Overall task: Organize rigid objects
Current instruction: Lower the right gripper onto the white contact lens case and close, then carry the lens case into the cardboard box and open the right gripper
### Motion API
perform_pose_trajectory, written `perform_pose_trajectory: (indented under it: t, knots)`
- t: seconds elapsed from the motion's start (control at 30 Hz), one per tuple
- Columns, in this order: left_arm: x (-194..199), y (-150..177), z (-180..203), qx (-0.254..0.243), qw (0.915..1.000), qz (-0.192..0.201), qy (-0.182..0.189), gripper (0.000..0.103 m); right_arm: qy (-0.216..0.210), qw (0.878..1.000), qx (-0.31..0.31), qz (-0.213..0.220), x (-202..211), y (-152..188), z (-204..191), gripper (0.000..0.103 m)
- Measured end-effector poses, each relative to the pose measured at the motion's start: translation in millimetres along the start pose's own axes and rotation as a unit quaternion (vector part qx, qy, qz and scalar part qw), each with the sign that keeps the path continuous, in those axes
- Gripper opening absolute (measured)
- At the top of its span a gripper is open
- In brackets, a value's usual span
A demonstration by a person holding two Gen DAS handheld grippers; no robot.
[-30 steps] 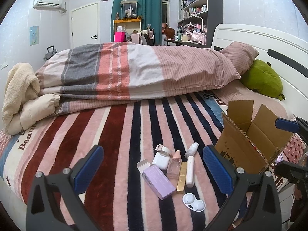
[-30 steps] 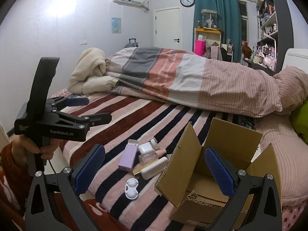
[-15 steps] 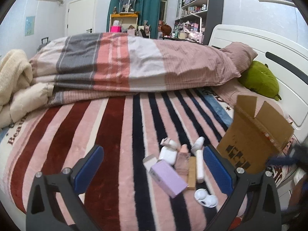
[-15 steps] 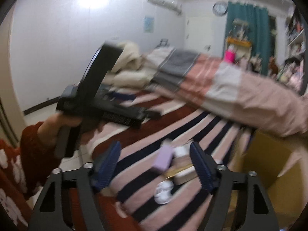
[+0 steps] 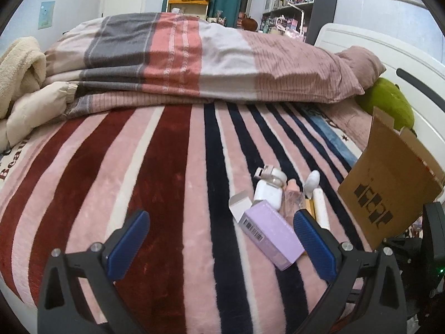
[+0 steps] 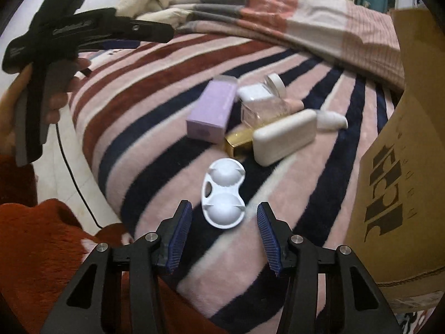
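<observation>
Left wrist view: the left gripper, jaws spread and empty, hovers over the plush striped blanket; a matte lilac carton lies at three o'clock.

Right wrist view: the right gripper is closing, ribbed pads flanking but not touching the glossy white double-domed case; corrugated cardboard box at three o'clock.

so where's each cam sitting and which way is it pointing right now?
Left wrist: on the left hand-held gripper, angled down across the striped bed toward the folded duvet; its own two fingers show, wide apart.
Right wrist: on the right hand-held gripper, pitched steeply down at the white twin-cup case; jaws closing, case just ahead of the pads, untouched; the left hand shows too.
Shared: purple box, cardboard box.
</observation>
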State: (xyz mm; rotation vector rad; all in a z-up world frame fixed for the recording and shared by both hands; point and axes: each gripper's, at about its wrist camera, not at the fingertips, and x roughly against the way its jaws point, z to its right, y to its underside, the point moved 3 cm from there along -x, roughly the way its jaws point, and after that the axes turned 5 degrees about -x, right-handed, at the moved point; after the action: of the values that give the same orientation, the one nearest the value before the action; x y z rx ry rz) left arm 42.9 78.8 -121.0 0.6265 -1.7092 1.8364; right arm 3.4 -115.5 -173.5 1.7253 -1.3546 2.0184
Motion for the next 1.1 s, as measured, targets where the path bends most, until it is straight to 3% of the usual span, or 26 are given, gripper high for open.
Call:
perform_pose_trajectory:
  t: [0.1,0.17,0.33,0.43,0.6,0.63,0.77,0.87,0.97,1.1]
  knots:
    - [-2,2,3,-0.003,1.0,-0.005,0.007,0.103,0.006,1.0,0.007,0.0,-5,-2,-2,0.043]
    - [-2,3,5,-0.008,0.9999,-0.007,0.009,0.103,0.008,1.0,0.013,-0.002,-8,-4,-4,0.028]
    - [4,2,9,-0.015,0.9995,-0.007,0.025,0.102,0.012,0.999,0.026,0.027,-1,-13,-10,0.027]
    - [13,-4,15,-0.025,0.9977,-0.002,0.062,0.102,0.001,0.998,0.039,0.05,16,-26,-16,0.027]
    - [30,-27,31,-0.035,0.9858,0.002,0.164,0.1,-0.035,0.992,0.054,0.109,58,-60,-31,0.027]
    - [34,-35,36,-0.039,0.981,0.0,0.19,0.097,-0.036,0.99,0.057,0.12,66,-65,-33,0.027]
    - [41,-60,58,-0.04,0.9645,-0.013,0.261,0.069,-0.032,0.983,0.072,0.164,99,-87,-35,0.027]
    - [47,-80,76,-0.045,0.954,-0.014,0.296,0.056,-0.014,0.98,0.078,0.182,115,-95,-31,0.027]
    - [47,-98,96,-0.05,0.9425,-0.022,0.33,0.032,0.008,0.979,0.067,0.194,127,-98,-14,0.027]
    - [34,-119,131,-0.062,0.9345,-0.04,0.348,0.021,0.019,0.98,0.034,0.194,140,-96,18,0.027]
